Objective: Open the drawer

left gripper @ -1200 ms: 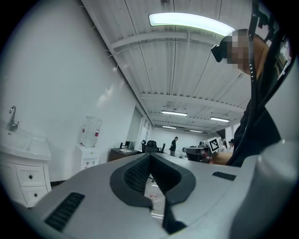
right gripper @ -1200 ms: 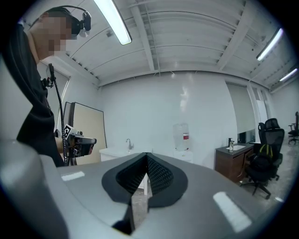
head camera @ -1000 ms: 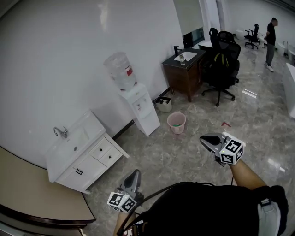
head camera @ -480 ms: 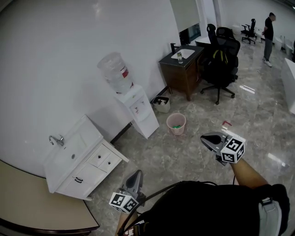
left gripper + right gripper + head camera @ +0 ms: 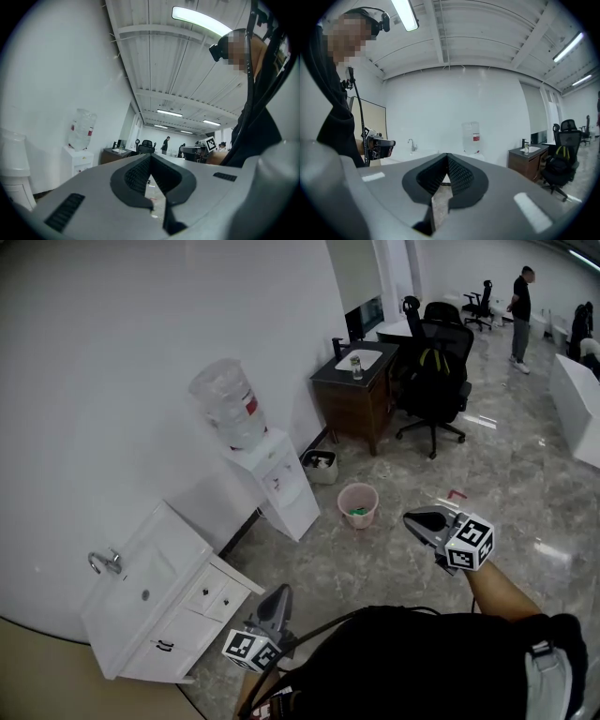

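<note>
**Both fingers closed and empty, drawers well apart from them**

The fingers of the left gripper [image 5: 280,592] are seen pressed together at their tips in the left gripper view [image 5: 150,157]. Nothing is held between them and nothing is touched. The fingers of the right gripper [image 5: 412,518] are likewise closed tip to tip in the right gripper view [image 5: 446,156], with only floor seen through the slot below. Both grippers are held in the air over the marble floor [image 5: 412,474].

The drawers [image 5: 202,596] are set in the front of a white sink cabinet [image 5: 141,568] against the wall at the lower left of the head view. All are shut and well apart from both grippers. A water dispenser [image 5: 274,479] stands further along the wall, with a pink bucket [image 5: 357,504] near it.

The drawer handles are too small to be made out clearly. In the right gripper view the cabinet front is hidden behind the gripper body, and only the faucet [image 5: 411,144] and the cabinet top are shown. In the left gripper view the cabinet is cut off at the left edge.
</note>
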Demonstrator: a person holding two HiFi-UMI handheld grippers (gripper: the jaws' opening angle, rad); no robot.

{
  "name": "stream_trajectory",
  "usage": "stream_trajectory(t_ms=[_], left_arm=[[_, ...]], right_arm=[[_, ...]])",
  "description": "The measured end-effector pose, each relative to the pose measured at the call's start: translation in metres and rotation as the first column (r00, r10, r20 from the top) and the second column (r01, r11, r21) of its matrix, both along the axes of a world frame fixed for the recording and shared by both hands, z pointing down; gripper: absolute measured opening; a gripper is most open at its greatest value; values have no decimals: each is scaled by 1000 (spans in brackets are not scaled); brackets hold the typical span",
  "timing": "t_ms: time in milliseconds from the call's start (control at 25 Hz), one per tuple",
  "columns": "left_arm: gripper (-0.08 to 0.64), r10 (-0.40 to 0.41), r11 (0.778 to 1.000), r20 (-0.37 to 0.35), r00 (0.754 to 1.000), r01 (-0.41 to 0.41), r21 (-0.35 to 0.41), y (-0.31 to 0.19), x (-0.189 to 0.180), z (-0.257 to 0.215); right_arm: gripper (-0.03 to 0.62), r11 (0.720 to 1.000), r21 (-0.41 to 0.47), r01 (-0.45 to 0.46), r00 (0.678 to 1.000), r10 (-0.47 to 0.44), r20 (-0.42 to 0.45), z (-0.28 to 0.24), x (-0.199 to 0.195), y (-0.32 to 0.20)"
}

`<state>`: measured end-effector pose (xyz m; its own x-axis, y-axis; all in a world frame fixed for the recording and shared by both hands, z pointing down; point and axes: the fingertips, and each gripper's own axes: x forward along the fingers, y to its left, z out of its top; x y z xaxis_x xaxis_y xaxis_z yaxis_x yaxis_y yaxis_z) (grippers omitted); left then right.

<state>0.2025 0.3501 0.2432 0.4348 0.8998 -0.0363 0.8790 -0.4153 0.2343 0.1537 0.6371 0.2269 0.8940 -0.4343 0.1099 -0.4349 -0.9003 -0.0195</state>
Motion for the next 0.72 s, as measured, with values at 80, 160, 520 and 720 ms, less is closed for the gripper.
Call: stream_trajectory(t_ms=[80, 160, 520, 720], left_arm=[[-3, 0, 1000, 1, 1000, 0, -1, -18, 21, -1], [-3, -8, 1000, -4, 1000, 8, -2, -35, 41, -2], [-3, -80, 997, 27, 996, 80, -6, -74, 100, 9], [-3, -111, 994, 34, 993, 111, 22, -54, 126, 11]], right_arm=[[-2, 1000, -5, 1, 1000, -1, 1, 1, 18, -19], [-2, 1000, 0, -1, 1000, 1, 5, 4, 36, -34], [-2, 999, 5, 48, 998, -48, 28, 9, 107, -62], [-2, 996, 26, 88, 995, -89, 33, 19, 147, -45]])
